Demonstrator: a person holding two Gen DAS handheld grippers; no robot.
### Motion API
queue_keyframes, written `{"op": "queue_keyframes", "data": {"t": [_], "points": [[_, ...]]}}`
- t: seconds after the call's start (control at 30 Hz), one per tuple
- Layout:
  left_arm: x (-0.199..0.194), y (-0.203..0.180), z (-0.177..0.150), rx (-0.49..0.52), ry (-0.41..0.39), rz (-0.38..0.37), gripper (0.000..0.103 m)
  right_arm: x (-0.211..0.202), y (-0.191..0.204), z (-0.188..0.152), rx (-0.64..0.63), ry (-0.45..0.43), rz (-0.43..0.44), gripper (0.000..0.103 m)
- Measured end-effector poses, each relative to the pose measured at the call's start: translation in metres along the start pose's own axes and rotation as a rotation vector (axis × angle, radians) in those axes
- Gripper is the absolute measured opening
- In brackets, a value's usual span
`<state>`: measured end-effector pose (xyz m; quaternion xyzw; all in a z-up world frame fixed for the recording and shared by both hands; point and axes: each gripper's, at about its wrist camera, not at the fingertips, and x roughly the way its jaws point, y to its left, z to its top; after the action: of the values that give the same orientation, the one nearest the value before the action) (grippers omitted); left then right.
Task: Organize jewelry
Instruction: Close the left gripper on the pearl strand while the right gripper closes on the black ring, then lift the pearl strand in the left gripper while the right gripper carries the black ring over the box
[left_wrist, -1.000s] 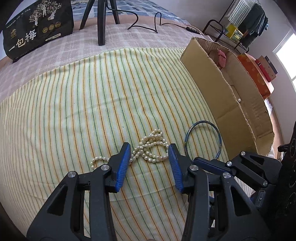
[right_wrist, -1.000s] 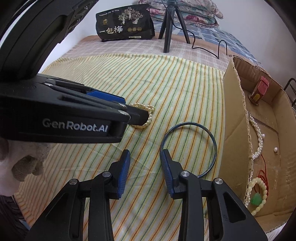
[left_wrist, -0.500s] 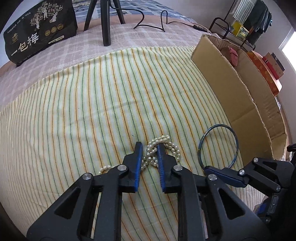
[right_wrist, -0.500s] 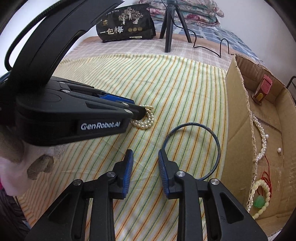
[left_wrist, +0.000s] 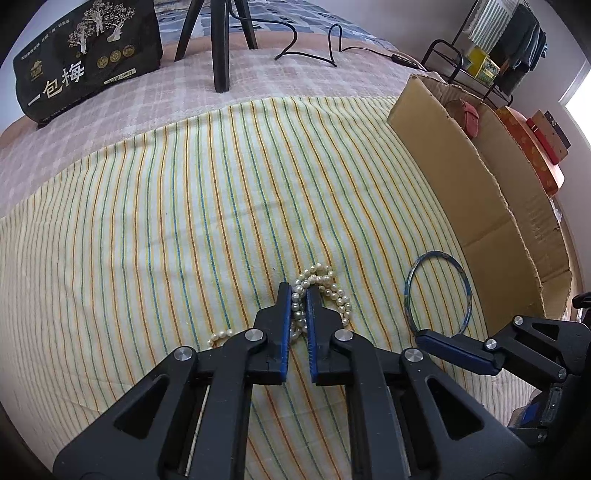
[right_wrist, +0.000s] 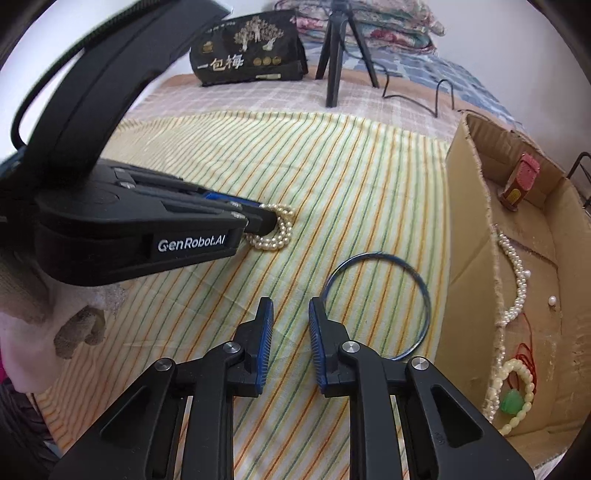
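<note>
The pearl necklace (left_wrist: 320, 291) is pinched by the left gripper (left_wrist: 299, 291); the right gripper (right_wrist: 291, 308), closing, stands empty at seven o'clock of the blue bangle (right_wrist: 424, 295).

We see a home bedroom. The work surface is a bed: a striped cloth (left_wrist: 184, 221) lies over a checked pink bedspread (left_wrist: 258, 81), and folded floral quilts (right_wrist: 388, 22) are stacked at the far end against the wall. A metal rack (left_wrist: 458, 70) with hanging clothes (left_wrist: 524, 37) stands far right, near a bright window (left_wrist: 580, 107). A dark snack bag with Chinese print (left_wrist: 88, 55), a small tripod (left_wrist: 219, 44) and a loose black cable (left_wrist: 317, 48) sit on the far part of the bed. A worn cardboard box (right_wrist: 469, 229) on the right holds household trinkets. All domestic clutter, nothing industrial.
</note>
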<state>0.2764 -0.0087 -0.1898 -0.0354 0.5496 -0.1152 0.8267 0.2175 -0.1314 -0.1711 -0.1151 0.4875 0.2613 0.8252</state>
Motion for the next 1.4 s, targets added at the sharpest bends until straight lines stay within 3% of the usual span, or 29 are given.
{"op": "queue_keyframes", "data": {"t": [0.13, 0.57, 0.7, 0.9, 1.4], "points": [[0.000, 0.000, 0.000, -0.002, -0.002, 0.001, 0.006, 0.000, -0.001, 0.001, -0.002, -0.009, -0.060, 0.018], [0.000, 0.001, 0.000, -0.011, -0.004, -0.006, 0.006, 0.012, 0.003, 0.003, -0.020, 0.042, -0.080, 0.018], [-0.002, 0.002, 0.000, -0.015, -0.007, -0.005, 0.006, 0.014, 0.003, 0.003, -0.013, 0.053, -0.026, 0.003], [-0.008, 0.007, -0.001, -0.035, -0.024, 0.006, 0.005, 0.012, 0.011, 0.001, -0.034, 0.048, -0.019, 0.003], [-0.067, 0.027, -0.002, -0.095, -0.140, -0.010, 0.005, -0.034, 0.015, 0.006, -0.039, -0.059, -0.003, 0.002]]}}
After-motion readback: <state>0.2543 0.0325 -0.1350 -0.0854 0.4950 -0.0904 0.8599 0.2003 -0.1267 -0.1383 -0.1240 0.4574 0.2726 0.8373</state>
